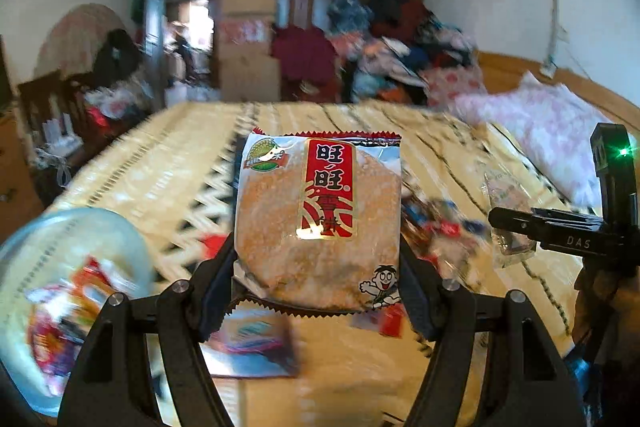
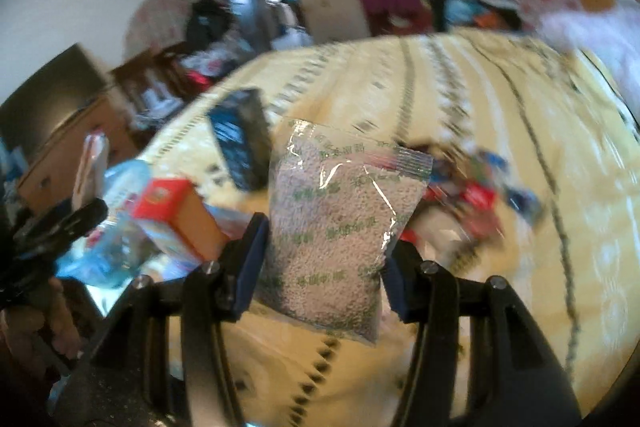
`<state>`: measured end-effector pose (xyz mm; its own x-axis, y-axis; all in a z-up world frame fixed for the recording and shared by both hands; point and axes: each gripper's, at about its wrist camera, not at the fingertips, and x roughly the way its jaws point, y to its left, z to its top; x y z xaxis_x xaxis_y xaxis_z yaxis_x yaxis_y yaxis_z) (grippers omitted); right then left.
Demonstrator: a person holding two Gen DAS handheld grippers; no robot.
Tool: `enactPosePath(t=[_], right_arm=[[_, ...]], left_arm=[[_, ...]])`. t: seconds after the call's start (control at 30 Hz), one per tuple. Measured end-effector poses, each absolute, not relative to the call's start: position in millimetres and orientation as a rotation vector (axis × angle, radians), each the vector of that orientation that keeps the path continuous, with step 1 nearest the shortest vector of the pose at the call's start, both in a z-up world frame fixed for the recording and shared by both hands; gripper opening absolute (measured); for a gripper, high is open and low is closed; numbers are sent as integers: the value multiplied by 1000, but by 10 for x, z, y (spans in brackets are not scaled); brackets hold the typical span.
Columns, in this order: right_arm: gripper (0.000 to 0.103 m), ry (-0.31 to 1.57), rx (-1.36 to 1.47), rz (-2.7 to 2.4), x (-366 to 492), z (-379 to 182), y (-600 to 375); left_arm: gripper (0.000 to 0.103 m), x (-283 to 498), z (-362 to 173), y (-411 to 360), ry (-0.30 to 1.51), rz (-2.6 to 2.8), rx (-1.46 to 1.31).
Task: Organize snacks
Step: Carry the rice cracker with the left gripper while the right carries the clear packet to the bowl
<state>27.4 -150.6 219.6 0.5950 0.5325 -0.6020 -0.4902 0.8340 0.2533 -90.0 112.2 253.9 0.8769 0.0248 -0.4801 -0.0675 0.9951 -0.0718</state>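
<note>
My left gripper is shut on a rice cracker packet with a red label, held upright above the bed. My right gripper is shut on a clear packet of pale puffed-grain bar with green print, also lifted off the bed. The left wrist view shows the right gripper at the right edge with that clear packet. In the right wrist view the left gripper is at the far left, its cracker packet seen edge-on.
A clear container holding snacks sits at the left on the yellow patterned bed cover. A red-orange box and a dark blue box stand near it. Several loose snacks lie in a pile mid-bed. Pink pillow at right.
</note>
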Motion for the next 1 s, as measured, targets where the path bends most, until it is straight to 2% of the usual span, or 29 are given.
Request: enactPosePath(t=[0.23,0.33,0.4,0.43,0.53,0.57,0.67,0.73,0.8,1.0], right_arm=[[53,648,21,833,333,2685,-467],[50,625,-14,906,354,2759,-11],[52,656,-29,925,447,2706,203],[52,722,-20,935,543,2613,275],[73,806,-77,934,706,2298,271],[74,829,-134,915,724,2184,262],[74,1034,-322,975,763,1549,224],[74,1076,-529,989,705,1183,244],[74,1165,-614,1031,738,837,218],[76,1168,-748,1141,917,356,473]], left_arm=[[73,-1176,2814,1939,427,237,-131],[73,-1268,2802,2344,430,324,-166],[73,-1359,2735,2618,453,372,-210],[73,-1401,2698,2697,461,384,-227],[73,-1502,2593,2845,479,400,-246],[73,-1512,2563,2862,487,398,-249],[73,-1489,2493,2868,503,367,-263],[73,-1507,2476,2870,500,355,-278],[73,-1516,2452,2920,496,343,-307],[73,-1473,2370,2962,524,350,-316]])
